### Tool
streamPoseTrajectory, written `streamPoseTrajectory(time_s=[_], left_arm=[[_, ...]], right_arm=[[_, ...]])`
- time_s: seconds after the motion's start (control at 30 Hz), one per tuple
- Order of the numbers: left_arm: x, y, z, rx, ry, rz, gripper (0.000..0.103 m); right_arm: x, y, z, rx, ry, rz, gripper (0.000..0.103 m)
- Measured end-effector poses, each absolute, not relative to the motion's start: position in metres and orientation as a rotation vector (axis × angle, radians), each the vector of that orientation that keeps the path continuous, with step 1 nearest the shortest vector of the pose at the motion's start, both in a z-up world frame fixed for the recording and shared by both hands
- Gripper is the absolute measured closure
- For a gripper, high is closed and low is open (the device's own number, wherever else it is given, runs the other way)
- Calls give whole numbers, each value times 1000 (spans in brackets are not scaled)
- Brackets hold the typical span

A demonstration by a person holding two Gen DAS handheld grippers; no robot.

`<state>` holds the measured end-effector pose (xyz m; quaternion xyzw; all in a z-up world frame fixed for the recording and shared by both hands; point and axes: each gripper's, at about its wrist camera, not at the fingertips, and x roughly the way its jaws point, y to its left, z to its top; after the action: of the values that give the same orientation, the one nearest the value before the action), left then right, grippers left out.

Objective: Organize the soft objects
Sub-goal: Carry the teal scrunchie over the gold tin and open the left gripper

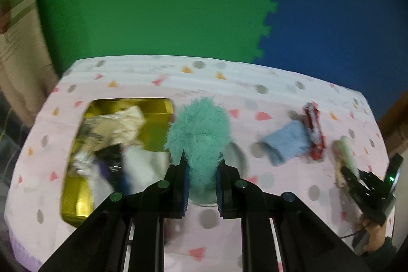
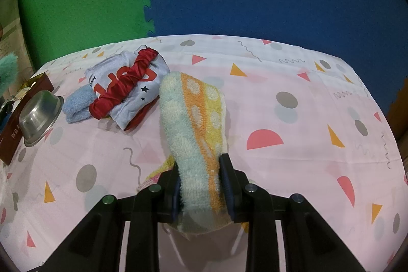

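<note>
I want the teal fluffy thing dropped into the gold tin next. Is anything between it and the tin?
Nothing visible: the left gripper holds the teal fluffy thing right beside the gold tin, which already holds a pile of soft items.

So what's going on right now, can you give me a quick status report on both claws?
Left gripper shut on teal fluffy toy, beside the gold tin. Right gripper shut on striped fuzzy sock. Steel bowl near the tin.

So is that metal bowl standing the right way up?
No, the bowl lies upside down on the cloth, its flat base facing up.
</note>
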<state>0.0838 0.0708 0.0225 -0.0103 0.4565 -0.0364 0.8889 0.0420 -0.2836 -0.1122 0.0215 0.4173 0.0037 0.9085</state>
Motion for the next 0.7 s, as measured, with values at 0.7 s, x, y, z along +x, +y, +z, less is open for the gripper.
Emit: streamPoseTrajectory(time_s=[0.7], left_arm=[[146,136,-18,35,994,57,88]], right_arm=[[43,-283,-112,37,863,8,75]])
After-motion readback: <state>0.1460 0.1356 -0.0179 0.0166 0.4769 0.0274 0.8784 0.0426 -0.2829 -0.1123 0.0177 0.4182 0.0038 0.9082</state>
